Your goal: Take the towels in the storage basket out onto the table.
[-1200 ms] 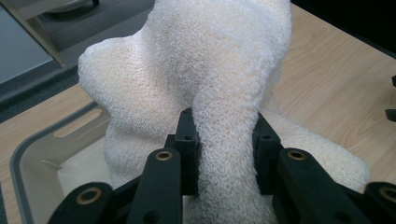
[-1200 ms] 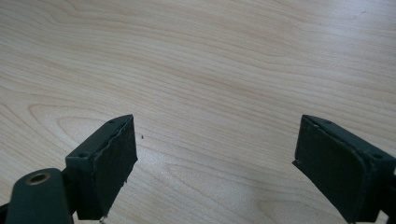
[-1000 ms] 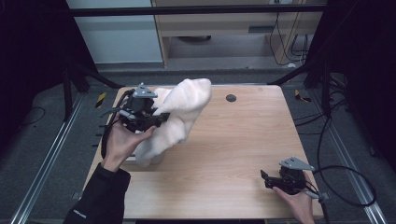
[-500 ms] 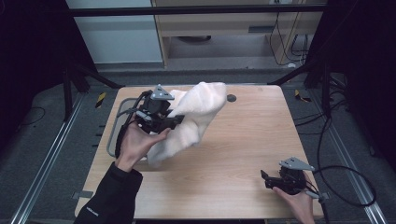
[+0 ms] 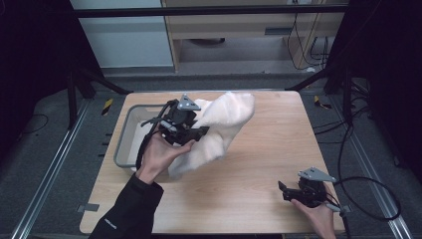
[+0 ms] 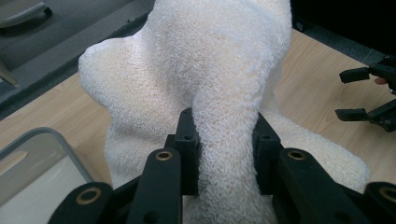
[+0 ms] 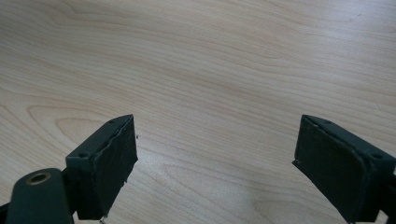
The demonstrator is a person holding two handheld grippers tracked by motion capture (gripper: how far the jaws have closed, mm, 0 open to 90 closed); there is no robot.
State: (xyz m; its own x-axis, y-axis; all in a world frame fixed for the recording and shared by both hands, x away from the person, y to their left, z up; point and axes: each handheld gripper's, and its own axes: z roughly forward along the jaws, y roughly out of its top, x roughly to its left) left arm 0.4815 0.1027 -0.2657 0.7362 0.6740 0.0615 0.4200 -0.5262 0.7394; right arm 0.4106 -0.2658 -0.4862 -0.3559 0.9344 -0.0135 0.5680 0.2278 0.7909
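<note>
1. A light wooden table [image 5: 259, 164] stood on grey floor, with a grey tray [image 5: 125, 130] at its left edge.
2. The left gripper [image 6: 223, 140] pinched a fold of the white towel [image 5: 219, 130], lifted beside the tray.
3. The right gripper [image 5: 284, 192] sat wide open, empty, low at the table's near right corner.

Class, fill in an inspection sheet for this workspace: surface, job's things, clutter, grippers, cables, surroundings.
Surface: wooden table, bare on the right half.
Job's things: white towel bunched and lifted; grey bin at the table's left edge.
Clutter: nothing seen.
Grippers: left gripper clamped on a fold of towel; right gripper open, low over bare wood at the near right corner.
Cables: black cable loops off the right gripper.
Surroundings: dark floor, metal rails, cabinet behind.
</note>
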